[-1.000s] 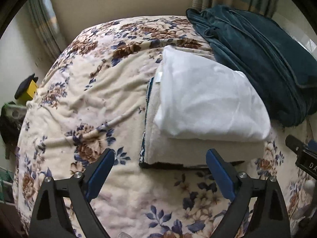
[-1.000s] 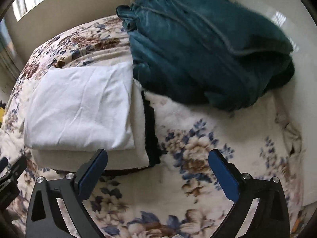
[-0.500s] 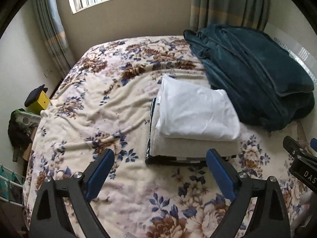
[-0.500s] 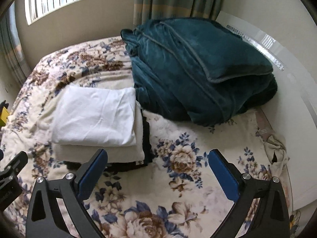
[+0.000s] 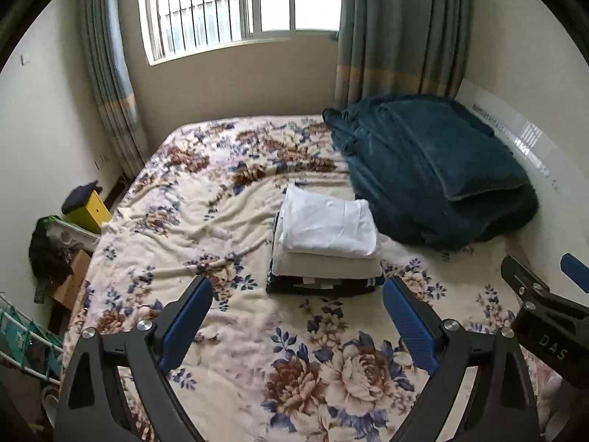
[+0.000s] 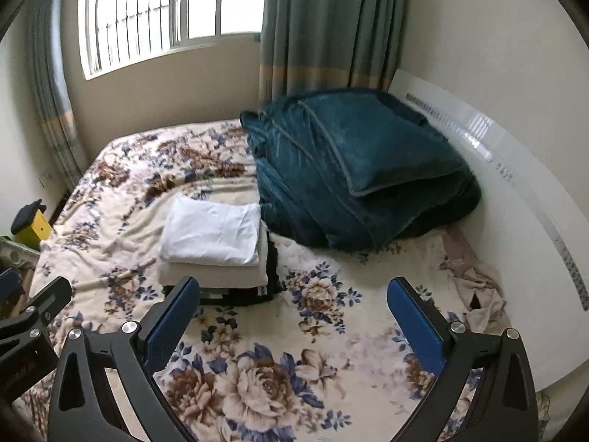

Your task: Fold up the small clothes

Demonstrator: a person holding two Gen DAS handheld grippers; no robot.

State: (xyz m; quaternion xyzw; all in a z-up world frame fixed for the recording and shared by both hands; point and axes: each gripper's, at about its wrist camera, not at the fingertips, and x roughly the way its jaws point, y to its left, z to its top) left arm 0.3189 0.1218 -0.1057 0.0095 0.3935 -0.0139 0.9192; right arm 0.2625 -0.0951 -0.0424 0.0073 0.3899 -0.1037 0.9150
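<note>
A stack of folded clothes lies on the floral bed: a white garment on top, a cream one under it, a dark one at the bottom. The stack also shows in the right wrist view, with the white garment uppermost. My left gripper is open and empty, held well back from the stack above the bedspread. My right gripper is open and empty, back and to the right of the stack. Its fingers show at the right of the left wrist view.
A folded teal blanket lies right behind the stack against the white wall panel. A crumpled beige cloth lies at the bed's right edge. A yellow box and clutter stand left of the bed. Window and curtains are behind.
Both grippers have pulled back and up from the stack, which now looks smaller and farther away. Both stay open and empty. The stack has not moved.
</note>
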